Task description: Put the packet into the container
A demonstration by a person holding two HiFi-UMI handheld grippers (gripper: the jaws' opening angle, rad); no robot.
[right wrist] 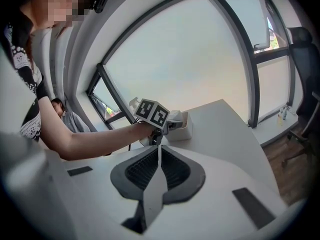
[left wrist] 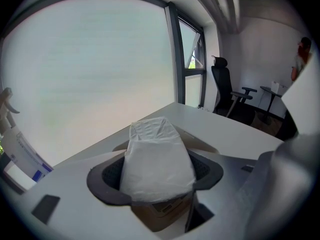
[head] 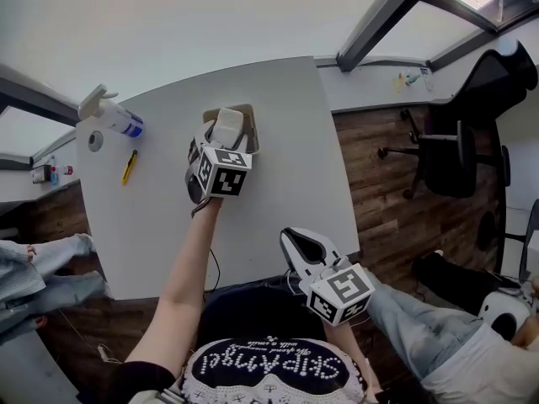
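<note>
Two items lie left of container [head: 251, 130]: bottle [head: 114, 116], pen [head: 128, 167].

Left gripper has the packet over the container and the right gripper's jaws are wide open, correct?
No: the right gripper has its jaws together, with nothing between them, as the right gripper view shows. The rest holds: the left gripper has the packet over the container.

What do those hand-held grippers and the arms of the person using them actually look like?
The left gripper and right gripper are pale grey plastic shells with dark ribbed pads inside the jaws. Each carries a white cube printed with black square markers. The left forearm has no sleeve. The top is black with white lettering and dotted trim.
</note>
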